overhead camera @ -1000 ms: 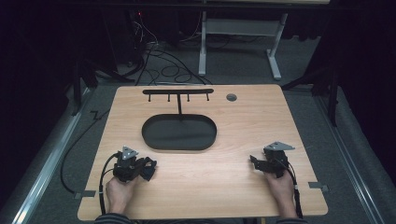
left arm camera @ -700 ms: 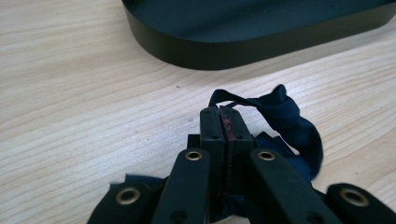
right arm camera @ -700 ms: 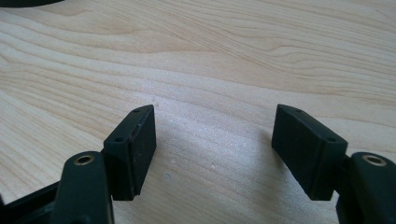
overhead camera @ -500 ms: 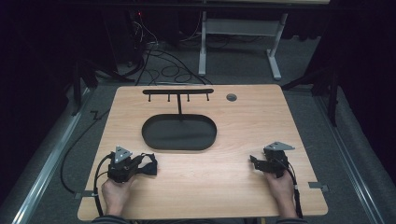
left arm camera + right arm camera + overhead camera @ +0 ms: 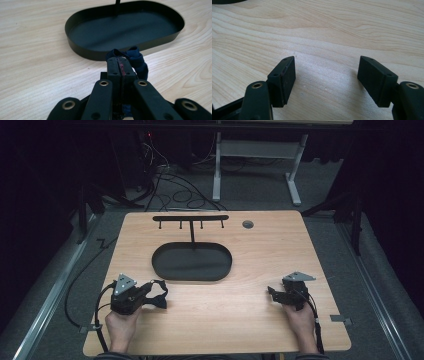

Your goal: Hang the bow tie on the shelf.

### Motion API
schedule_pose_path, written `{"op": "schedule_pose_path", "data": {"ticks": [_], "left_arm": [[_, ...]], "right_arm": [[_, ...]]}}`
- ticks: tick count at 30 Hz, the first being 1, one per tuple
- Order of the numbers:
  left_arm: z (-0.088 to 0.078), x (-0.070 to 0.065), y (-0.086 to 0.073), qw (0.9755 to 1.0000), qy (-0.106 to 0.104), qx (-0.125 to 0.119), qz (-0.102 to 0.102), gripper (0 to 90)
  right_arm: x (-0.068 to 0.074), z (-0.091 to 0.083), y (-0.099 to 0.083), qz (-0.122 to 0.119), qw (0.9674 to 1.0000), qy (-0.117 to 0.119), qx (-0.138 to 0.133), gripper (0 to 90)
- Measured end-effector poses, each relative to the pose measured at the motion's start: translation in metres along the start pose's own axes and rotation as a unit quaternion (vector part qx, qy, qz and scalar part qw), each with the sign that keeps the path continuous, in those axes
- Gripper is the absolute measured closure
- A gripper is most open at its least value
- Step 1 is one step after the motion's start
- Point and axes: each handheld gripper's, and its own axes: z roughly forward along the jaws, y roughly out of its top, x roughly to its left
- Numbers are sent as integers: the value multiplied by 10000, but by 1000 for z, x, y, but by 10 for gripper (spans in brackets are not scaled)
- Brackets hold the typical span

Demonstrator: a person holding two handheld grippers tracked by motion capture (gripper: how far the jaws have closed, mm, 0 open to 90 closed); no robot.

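Note:
My left gripper (image 5: pixel 159 295) rests at the table's front left, shut on a dark blue fabric band (image 5: pixel 137 61). The band (image 5: pixel 160 289) loops out past the closed tips, just off the wood. In the left gripper view the jaws (image 5: pixel 120 63) press together with a thin red streak along their seam. Right ahead of them stands a black oval tray (image 5: pixel 82 50). My right gripper (image 5: pixel 272 294) sits at the front right, open, and its pads (image 5: pixel 287 75) have only bare wood between them.
The black oval tray (image 5: pixel 192 276) lies mid-table, with a thin post (image 5: pixel 192 236) rising to a bar with several hooks (image 5: pixel 190 218). A round grommet hole (image 5: pixel 247 224) is at the back right. Cables trail off the table's front edge from both grippers.
My left gripper has shifted slightly left and turned a little, still holding the band. The right gripper has stayed put.

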Motion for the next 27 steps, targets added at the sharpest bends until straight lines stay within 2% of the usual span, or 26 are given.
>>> {"op": "schedule_pose_path", "data": {"ticks": [7,20,27], "left_arm": [[-9,-3,9,9997,-100,-206,3,890],[-15,-5,22,9993,-167,-325,36,890],[-18,-6,31,9991,-177,-364,125,890]], "right_arm": [[0,0,0,10,10000,11,0,322],[-1,0,0,29,10000,21,-7,322],[0,0,0,26,10000,14,-5,322]]}}
